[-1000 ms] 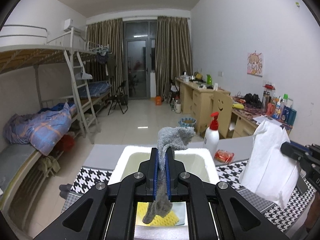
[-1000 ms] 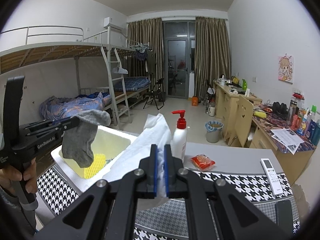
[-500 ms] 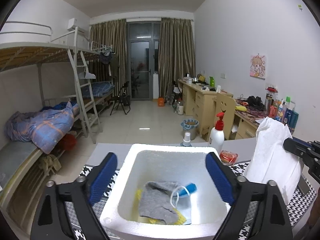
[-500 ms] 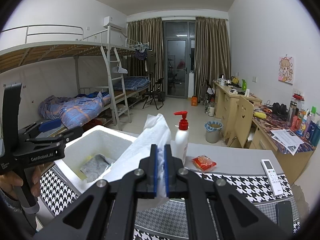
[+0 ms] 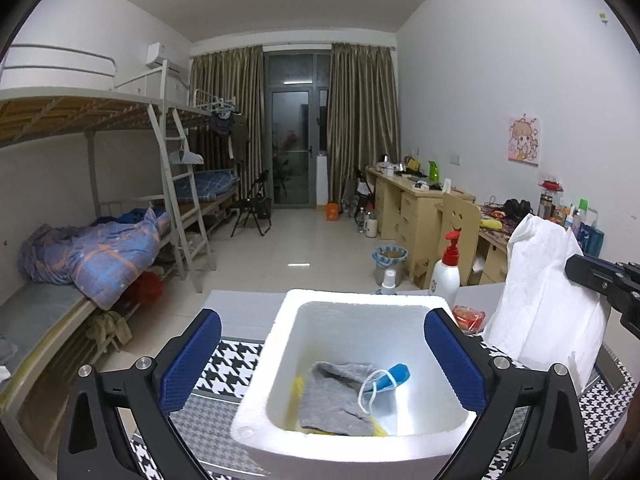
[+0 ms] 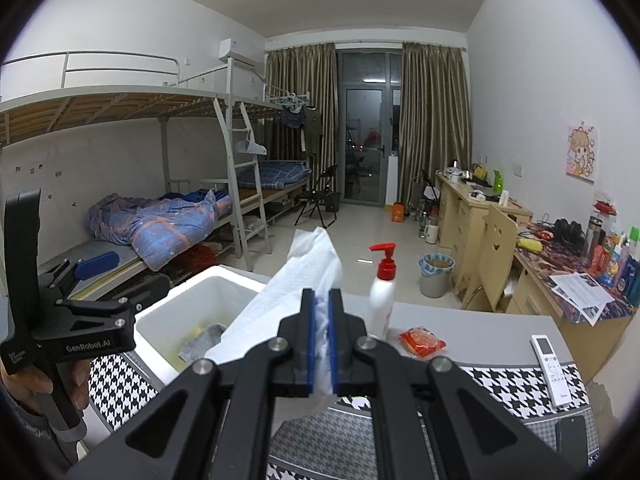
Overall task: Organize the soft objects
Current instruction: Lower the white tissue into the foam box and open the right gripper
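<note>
Holding: right gripper [image 6: 321, 344] clamped on white tissue sheet [image 6: 298, 292], sheet pinched between the blue pads, most of it sticking up and leftward past the tips, a bit hanging below; kept lifted off the table, likely waiting its turn for the box
Left tongs: left gripper [image 5: 322, 364] jaws opening, wide apart, nothing between the pads; they straddle the foam box [image 5: 280, 336], one pad off each side wall
Grey sock: grey sock [image 5: 334, 396] lies crumpled on the box floor, below and ahead of the left tips, not touched
Under sock: yellow sponge [image 5: 298, 386] edges peek out beneath it
Mask: blue face mask [image 5: 394, 376] with white ear loop, just right of sock, inside box
Why box: looks like the collecting spot for soft items
Relative: tissue sits right of left tongs, box left of right tongs
Not soft: pump bottle [image 6: 383, 292], red packet [image 6: 422, 340], remote [image 6: 550, 368] stay on table beyond right tips
</note>
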`<state>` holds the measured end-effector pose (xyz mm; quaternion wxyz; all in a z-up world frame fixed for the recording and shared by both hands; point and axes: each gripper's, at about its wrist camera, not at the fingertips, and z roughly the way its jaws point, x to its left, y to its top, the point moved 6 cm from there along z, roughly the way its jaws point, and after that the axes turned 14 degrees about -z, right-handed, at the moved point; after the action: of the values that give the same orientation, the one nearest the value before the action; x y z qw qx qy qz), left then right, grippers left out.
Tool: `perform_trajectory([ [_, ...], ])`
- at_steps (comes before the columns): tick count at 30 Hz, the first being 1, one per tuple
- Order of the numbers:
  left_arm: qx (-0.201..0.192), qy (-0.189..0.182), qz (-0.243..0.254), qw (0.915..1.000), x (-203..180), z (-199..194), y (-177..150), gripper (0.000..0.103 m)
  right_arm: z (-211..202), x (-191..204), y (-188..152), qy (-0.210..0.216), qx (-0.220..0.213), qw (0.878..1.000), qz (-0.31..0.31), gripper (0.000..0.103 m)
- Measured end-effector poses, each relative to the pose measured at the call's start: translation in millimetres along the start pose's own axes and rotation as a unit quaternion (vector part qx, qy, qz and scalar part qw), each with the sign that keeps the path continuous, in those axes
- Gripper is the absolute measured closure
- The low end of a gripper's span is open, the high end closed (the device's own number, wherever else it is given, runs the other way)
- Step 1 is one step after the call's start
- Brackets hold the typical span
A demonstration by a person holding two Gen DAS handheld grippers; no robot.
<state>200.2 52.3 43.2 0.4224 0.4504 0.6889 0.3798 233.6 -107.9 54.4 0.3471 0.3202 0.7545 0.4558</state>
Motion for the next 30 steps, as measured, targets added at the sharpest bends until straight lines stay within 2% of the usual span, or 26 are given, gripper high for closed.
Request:
perform_trajectory([
  [19,-0.014,0.043,-0.021,0.9987,44.3,-12.0,-3.7,0.001,18.1,30.3,17.1,0.037,-0.004,0.999,-0.005,0.095],
  [30,-0.018,0.073,-0.033,0.9966,73.3,-11.1,-6.2,0.001,40.4,51.3,22.1,0.062,0.013,0.998,-0.013,0.095],
])
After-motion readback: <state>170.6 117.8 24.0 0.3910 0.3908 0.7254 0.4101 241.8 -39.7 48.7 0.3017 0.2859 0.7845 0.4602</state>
